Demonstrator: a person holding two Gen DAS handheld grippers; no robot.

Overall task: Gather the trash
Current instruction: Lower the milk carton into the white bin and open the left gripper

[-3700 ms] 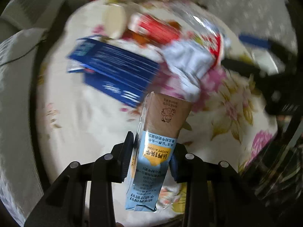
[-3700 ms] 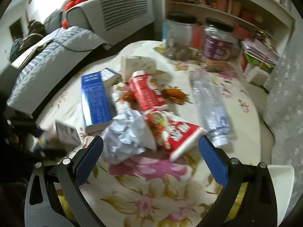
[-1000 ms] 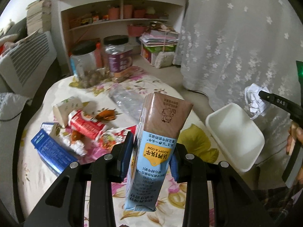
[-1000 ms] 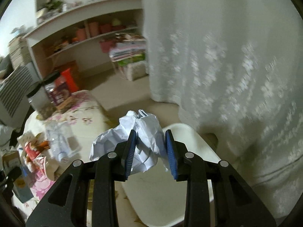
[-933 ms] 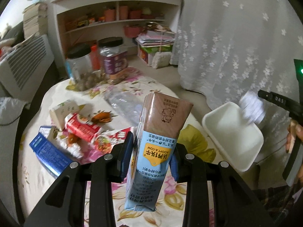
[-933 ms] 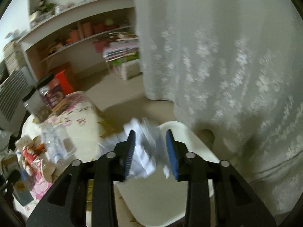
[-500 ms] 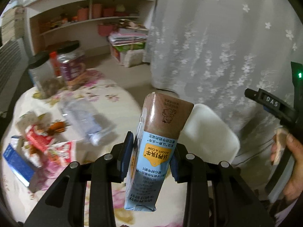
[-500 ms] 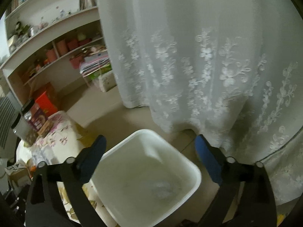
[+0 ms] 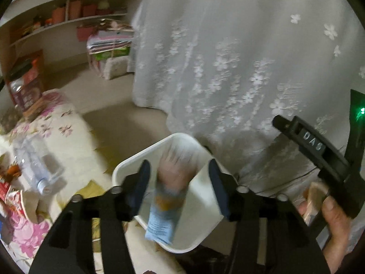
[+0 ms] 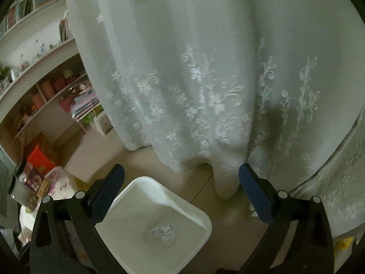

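White lace curtain (image 10: 205,80) hangs behind everything, and the white bin (image 9: 203,196) stands on the floor at its foot, just beside the flowered bench (image 9: 57,141). The left tongs (image 9: 178,182) are opening above the bin; the blurred milk carton (image 9: 166,196) is between the pads but no longer pressed, its long axis upright and pointing down into the bin. The right tongs (image 10: 180,189) stand wide and hold nothing, and the crumpled paper (image 10: 163,231) lies on the bin's bottom. More trash, a clear plastic bottle (image 9: 38,171) and red wrappers (image 9: 6,194), lies on the bench to the left, nearer to the left hand. Nothing blocks the way back there, I think.
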